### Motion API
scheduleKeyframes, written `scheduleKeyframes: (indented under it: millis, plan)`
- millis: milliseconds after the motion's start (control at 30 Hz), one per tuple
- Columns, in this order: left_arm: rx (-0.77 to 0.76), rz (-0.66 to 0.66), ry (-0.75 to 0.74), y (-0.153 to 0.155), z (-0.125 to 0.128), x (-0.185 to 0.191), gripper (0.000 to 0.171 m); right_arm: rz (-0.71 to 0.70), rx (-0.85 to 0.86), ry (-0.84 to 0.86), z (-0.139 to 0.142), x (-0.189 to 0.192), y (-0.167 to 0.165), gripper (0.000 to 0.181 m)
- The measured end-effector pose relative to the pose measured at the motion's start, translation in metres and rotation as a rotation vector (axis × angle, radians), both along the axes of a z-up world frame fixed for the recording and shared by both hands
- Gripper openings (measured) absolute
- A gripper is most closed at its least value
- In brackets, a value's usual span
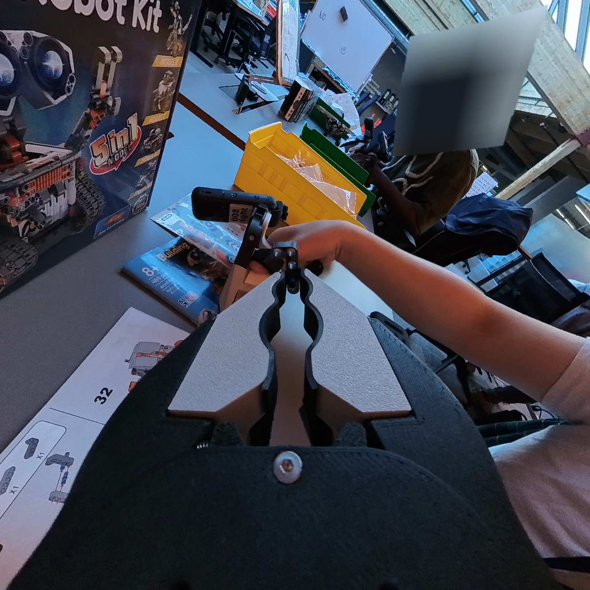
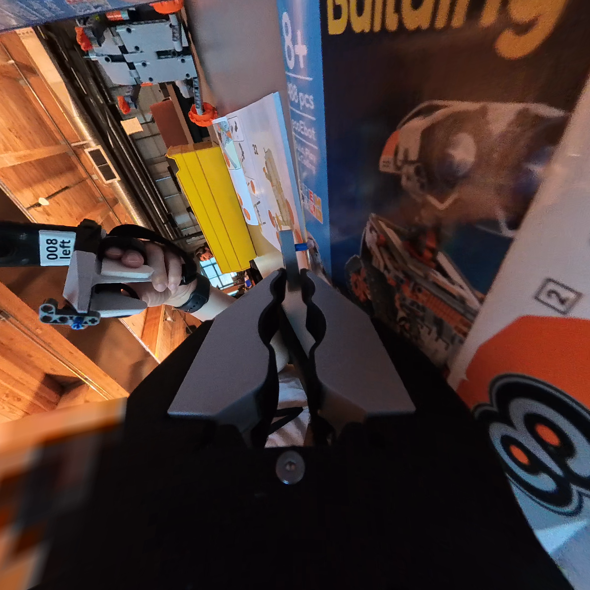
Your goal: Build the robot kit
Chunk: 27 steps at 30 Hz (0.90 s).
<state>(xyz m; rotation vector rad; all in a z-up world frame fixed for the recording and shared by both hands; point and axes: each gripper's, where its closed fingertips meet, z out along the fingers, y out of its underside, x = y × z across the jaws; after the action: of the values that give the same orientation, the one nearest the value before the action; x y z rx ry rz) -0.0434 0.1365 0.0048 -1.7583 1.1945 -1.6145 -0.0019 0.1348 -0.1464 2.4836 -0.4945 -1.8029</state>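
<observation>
Two small construction-kit parts, one per gripper, both held up off the table. Pinched in the very tips of the left gripper (image 1: 292,281): dark grey perforated plastic angle beam (image 1: 286,255), blue pin (image 1: 292,282) at its lower end, most of it standing clear beyond the jaws. Pinched likewise in the right gripper (image 2: 291,277): flat grey plastic beam (image 2: 288,252), seen edge-on, small blue peg (image 2: 300,246) jutting from its side. Both pairs of tongs pressed together on their parts, neither spread.

Close beneath and beside: glossy blue building booklet (image 1: 172,271), white open instruction page (image 1: 79,399), grey table (image 1: 64,303). Farther off: yellow plastic bin (image 1: 271,169) with clear bags inside, and tall printed kit box (image 1: 79,111), standing upright.

Likely trouble, by judgement: swivelling or popping loose of either beam under a twist or sideways push, owing to the shallow tip hold. Also possible loss of the small peg through a knock.
</observation>
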Motion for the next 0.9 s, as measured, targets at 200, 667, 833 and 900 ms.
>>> scheduleKeyframes:
  millis: [200,667,833,900]
  plan:
    - [0.006,-0.002,0.008,-0.001,-0.001,0.001,0.005,0.003,-0.007,-0.039,-0.004,0.004,0.000,0.010]
    - [0.007,0.001,0.013,-0.001,-0.002,0.001,0.004,-0.027,0.063,-0.022,-0.001,0.007,-0.001,0.009]
    - [-0.002,0.000,0.014,0.000,-0.003,0.001,0.004,0.080,0.072,0.045,0.011,-0.014,-0.044,0.008]
    - [-0.004,-0.004,0.017,-0.001,-0.004,0.002,0.004,0.160,0.031,0.041,0.007,-0.022,-0.072,0.008]
